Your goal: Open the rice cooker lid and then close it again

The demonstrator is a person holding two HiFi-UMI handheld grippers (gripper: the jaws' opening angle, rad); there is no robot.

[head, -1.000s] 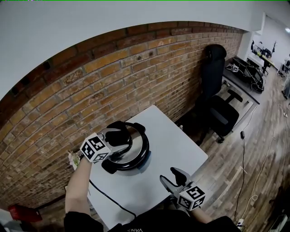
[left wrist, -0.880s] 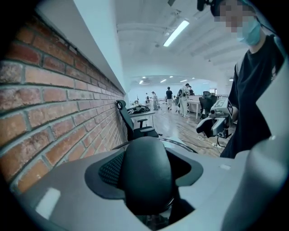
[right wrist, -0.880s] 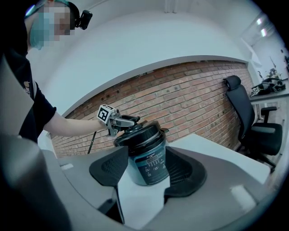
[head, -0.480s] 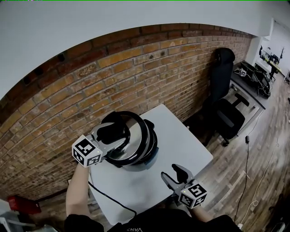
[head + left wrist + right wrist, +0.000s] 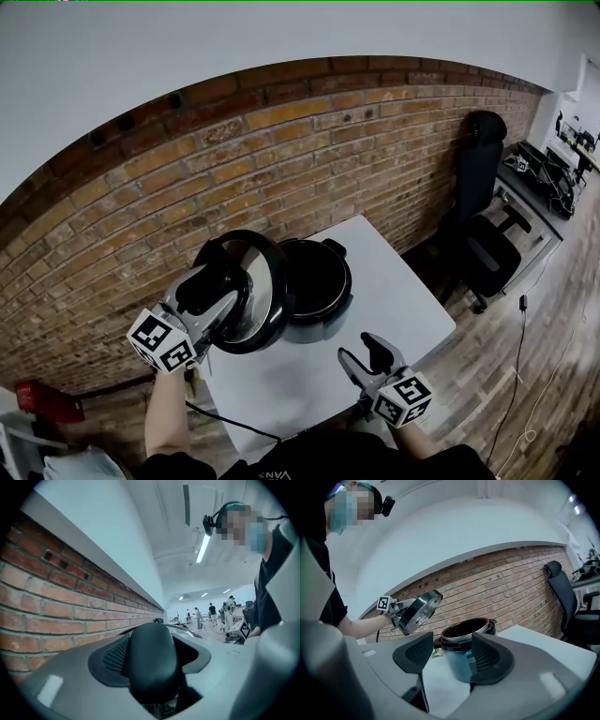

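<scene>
The lid (image 5: 234,291) is off the rice cooker (image 5: 317,286). A second ago it sat flat on the pot; now it hangs tilted, left of the pot and clear of its rim, shiny underside turned toward the opening. My left tongs (image 5: 217,302) are clamped on the lid's black handle (image 5: 152,663). The cooker stands uncovered at the back of the white desk (image 5: 403,309), near the brick wall (image 5: 309,131).

I judge the opening step done; the closing remains.

My right tongs (image 5: 370,361) hover over the desk's front edge, jaws apart, gripping nothing.

The pot's interior is dark, so its contents cannot be read. In the left gripper view the handle fills the gap and hides the contact faces.
</scene>
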